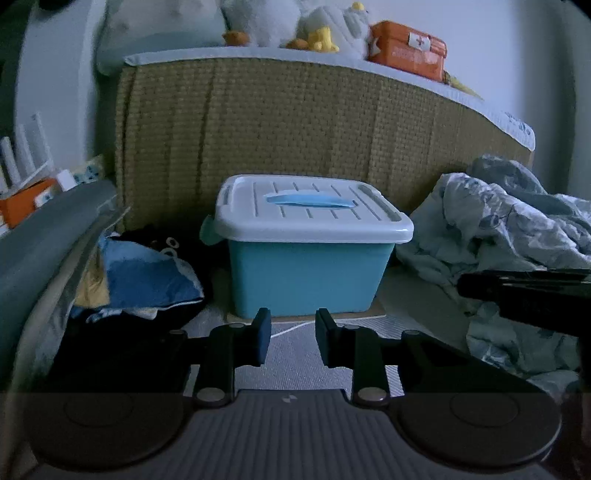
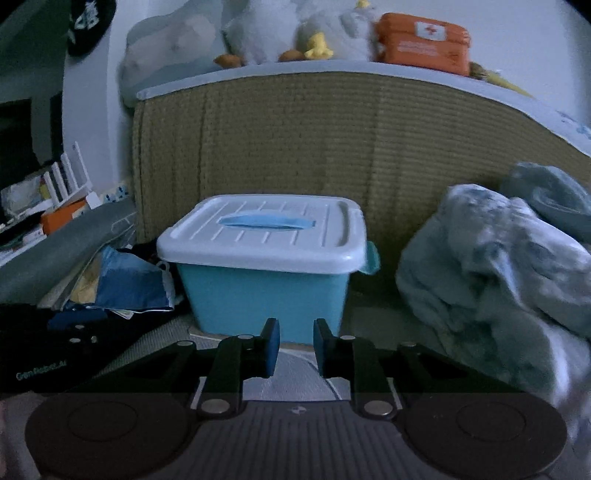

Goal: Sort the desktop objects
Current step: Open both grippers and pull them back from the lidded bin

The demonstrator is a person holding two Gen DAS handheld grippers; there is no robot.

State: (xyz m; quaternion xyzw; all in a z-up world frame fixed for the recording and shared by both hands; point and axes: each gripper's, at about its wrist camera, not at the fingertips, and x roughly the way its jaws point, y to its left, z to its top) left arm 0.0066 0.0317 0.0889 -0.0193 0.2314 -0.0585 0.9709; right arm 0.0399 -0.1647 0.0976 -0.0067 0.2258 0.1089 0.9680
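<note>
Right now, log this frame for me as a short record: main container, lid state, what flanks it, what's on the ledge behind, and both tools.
container: blue bin, centre, in front of the woven panel
lid: white lid on, closed
left of bin: blue cloth
right of bin: crumpled blanket
ledge behind: plush toys, orange kit
left tool: open, empty, short of the bin
right tool: open, empty, short of the bin
</note>
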